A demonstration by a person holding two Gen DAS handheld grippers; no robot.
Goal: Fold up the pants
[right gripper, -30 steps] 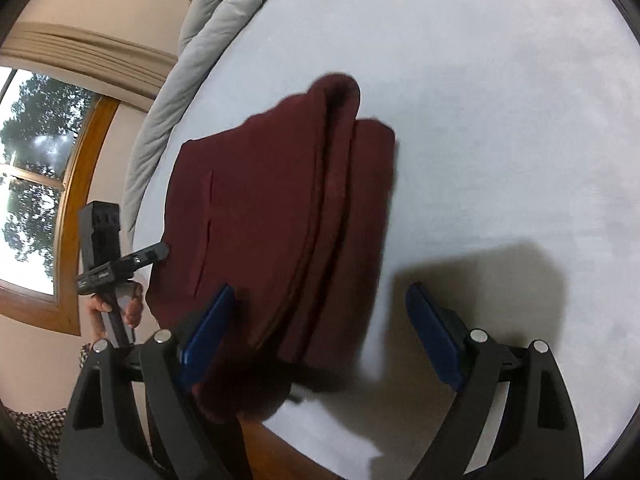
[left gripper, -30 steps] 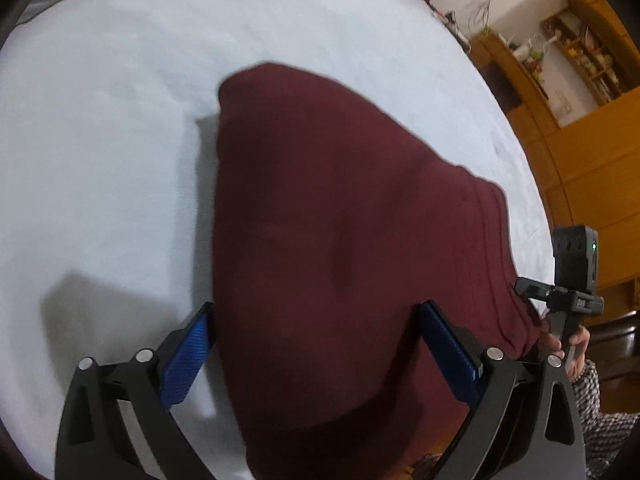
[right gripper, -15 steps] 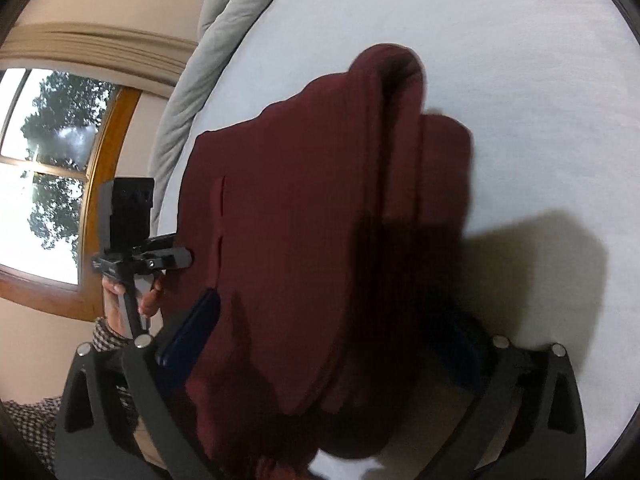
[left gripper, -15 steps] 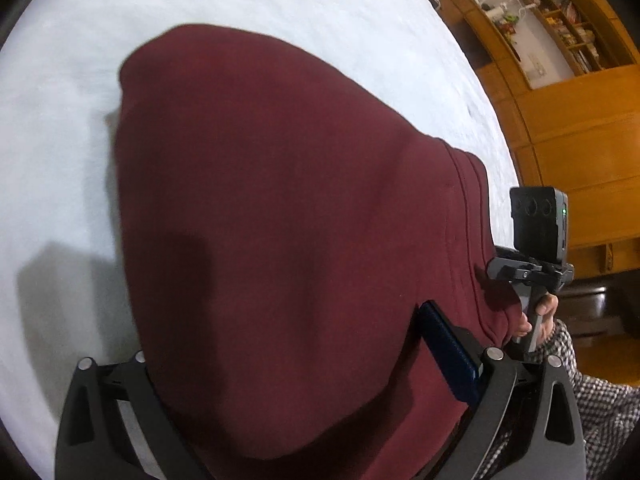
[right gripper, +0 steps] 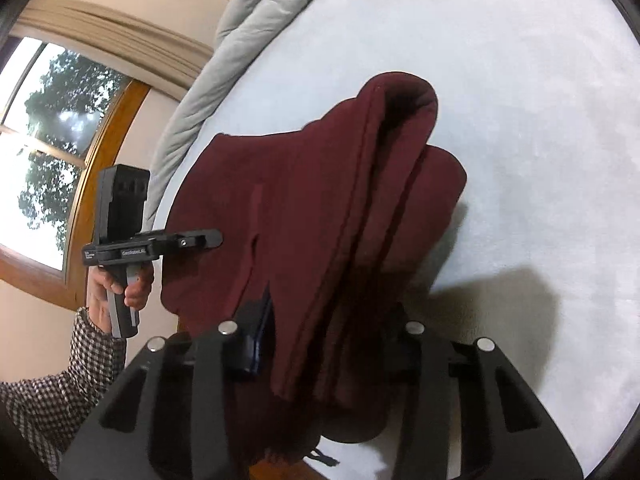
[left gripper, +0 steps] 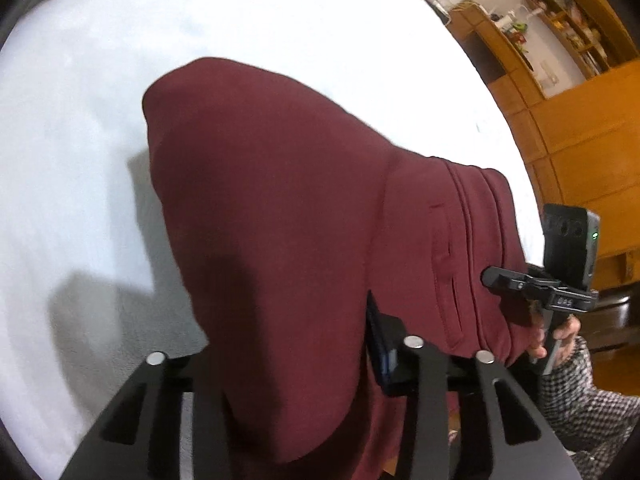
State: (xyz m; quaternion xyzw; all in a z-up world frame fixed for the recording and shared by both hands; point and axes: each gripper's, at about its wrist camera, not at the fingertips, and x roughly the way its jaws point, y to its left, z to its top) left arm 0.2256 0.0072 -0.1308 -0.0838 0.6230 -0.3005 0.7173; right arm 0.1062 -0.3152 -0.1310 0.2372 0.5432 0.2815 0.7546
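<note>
The folded maroon pants lie at the near edge of the white bed. In the left wrist view my left gripper is shut on the thick near edge of the pants, with cloth bulging over the fingers. In the right wrist view my right gripper is shut on the stacked layers of the pants at their other near corner. Each view shows the other gripper beside the pants: the right one and the left one, each in a hand.
A grey quilt lies bunched along the far side of the bed. A window is on the left wall. Wooden cabinets and shelves stand past the bed's right edge. The person's checked sleeve is near.
Both grippers went from open and straddling the pants' near edge to closed on the cloth. The pants now bunch up between the fingers and the near edge looks lifted.
</note>
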